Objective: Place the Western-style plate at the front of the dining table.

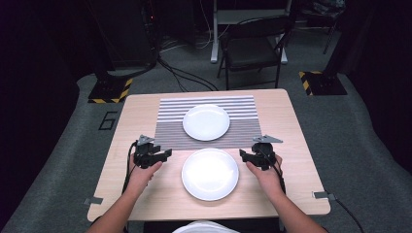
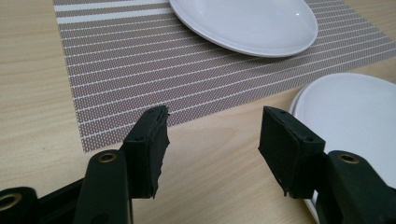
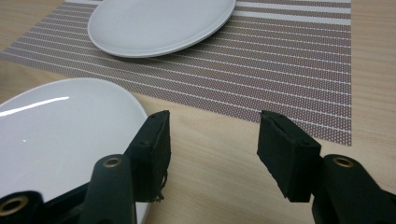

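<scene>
Nearest the person, a white near plate [image 1: 210,174] lies on the bare wooden worktop [image 1: 145,194], with the left gripper [image 1: 165,154] at its nine o'clock and the right gripper [image 1: 243,155] at its three o'clock, both pointing inward at the rim. That mirrored stance suggests a two-sided lift, one jaw pair meant for each edge, so the plate can rise level. Both sets of jaws stand partly apart with nothing between them, and no pad touches the plate yet. The left gripper view puts the near plate [image 2: 355,116] at about two o'clock, just past the right-hand pad, and there the rim looks doubled, as if a second plate may sit beneath; I cannot tell for certain. The right gripper view has the same plate [image 3: 60,135] at nine o'clock, with the left-hand pad overlapping its edge in the picture; whether it hangs above the rim or beside it cannot be told. Farther off, at twelve o'clock, a second white far plate [image 1: 206,122] rests in the middle of a striped placemat [image 1: 170,131], probably the destination. Both gripper views bring out the mat's woven texture, while the high view alone takes in both hands together and a folding chair [image 1: 252,46] beyond the worktop.
</scene>
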